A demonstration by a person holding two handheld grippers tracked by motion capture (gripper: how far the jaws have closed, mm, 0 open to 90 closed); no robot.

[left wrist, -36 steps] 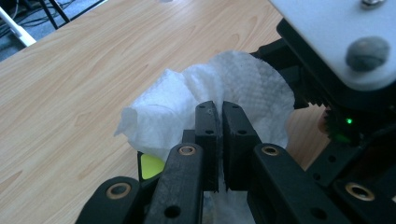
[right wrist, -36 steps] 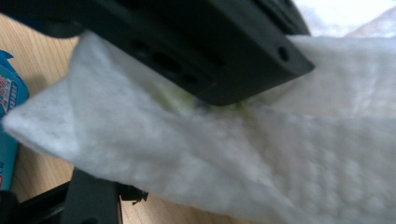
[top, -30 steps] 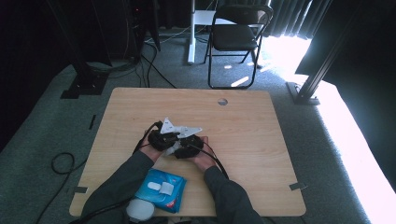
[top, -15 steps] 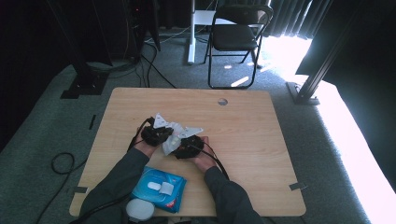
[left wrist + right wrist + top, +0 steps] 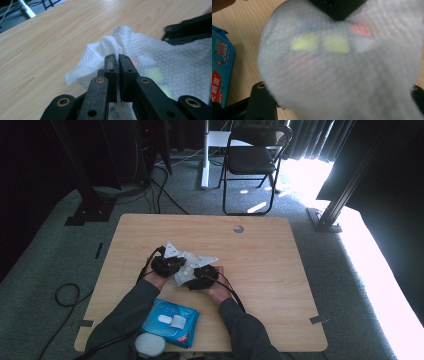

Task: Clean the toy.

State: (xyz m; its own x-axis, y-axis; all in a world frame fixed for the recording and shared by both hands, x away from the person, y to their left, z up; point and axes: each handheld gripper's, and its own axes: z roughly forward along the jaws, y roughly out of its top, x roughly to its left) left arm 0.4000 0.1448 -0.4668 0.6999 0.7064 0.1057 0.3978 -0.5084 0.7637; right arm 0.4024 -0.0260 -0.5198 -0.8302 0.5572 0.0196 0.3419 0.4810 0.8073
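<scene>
Wipe point(image 5: 184, 270) mid-bench point(image 5: 280, 285), draped over something hidden under it, stretched between the left gripper point(image 5: 176, 266) and the right gripper point(image 5: 196, 273). Left one on the wipe's left, fingers point(image 5: 111, 68) clamped on a fold of it; right one just beside, on its right, mostly under the sheet. Wipes pack point(image 5: 170, 322) at the near bench edge, between the forearms, with a round container point(image 5: 149, 345) just in front of it. Folding chair point(image 5: 255, 157) on the floor behind the bench.
</scene>
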